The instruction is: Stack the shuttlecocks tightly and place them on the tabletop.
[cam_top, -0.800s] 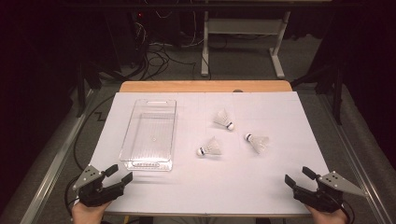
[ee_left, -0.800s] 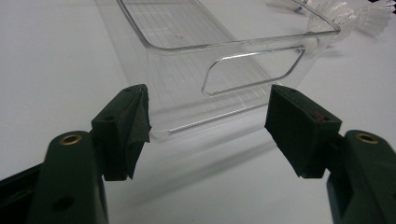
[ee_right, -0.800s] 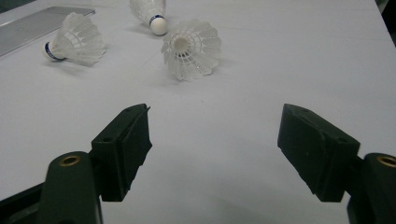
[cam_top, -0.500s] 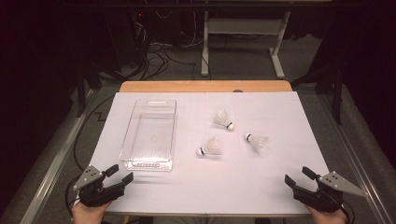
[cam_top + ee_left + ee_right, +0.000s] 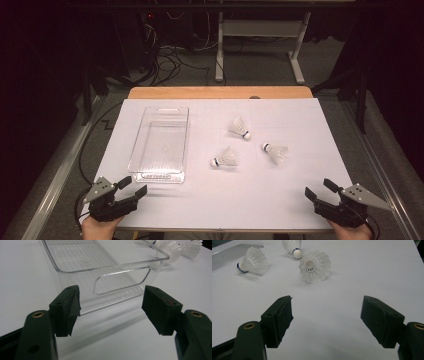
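Three white shuttlecocks lie on the white table: one far, one in the middle, one to the right. A clear plastic bin stands left of them, with nothing in it. My left gripper rests open near the front left corner, pointing at the bin's near end wall. My right gripper rests open near the front right corner. In the right gripper view the nearest shuttlecock lies ahead of the open jaws, with the other two beyond.
The white sheet covers the table, with a wooden edge at the far side. Beyond it stand a metal desk frame and cables on a dark floor. Metal rails run along both table sides.
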